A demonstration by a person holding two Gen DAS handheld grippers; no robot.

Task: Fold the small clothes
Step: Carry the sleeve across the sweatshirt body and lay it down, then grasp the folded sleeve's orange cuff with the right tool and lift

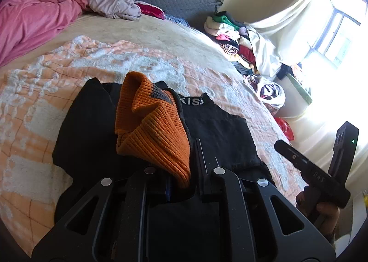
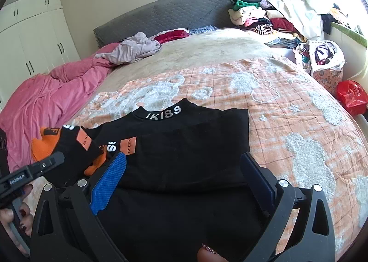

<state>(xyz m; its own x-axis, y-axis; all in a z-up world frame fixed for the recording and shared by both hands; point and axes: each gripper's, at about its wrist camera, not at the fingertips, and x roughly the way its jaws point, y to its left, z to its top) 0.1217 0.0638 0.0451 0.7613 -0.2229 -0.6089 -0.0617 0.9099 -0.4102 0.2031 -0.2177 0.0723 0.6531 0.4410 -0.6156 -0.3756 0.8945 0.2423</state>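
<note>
black long-sleeved top with white "kiss" collar lettering (image 2: 184, 147) | flat on orange-and-white patterned blanket (image 2: 287, 105) | left gripper (image 1: 181, 170) clenched on orange ribbed cuff (image 1: 149, 128), sleeve apparently lifted over body | right gripper (image 2: 184, 177) jaws wide apart, released

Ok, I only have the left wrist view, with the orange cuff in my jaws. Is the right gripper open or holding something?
Observer: The right gripper is open, its jaws spread wide with nothing between them, over the black top.
Operator: And what does the rest of my sleeve look like behind the cuff?
Observer: The sleeve is black with orange patches and white lettering. It hangs from the left gripper at the top's left edge, raised off the bed.
</note>
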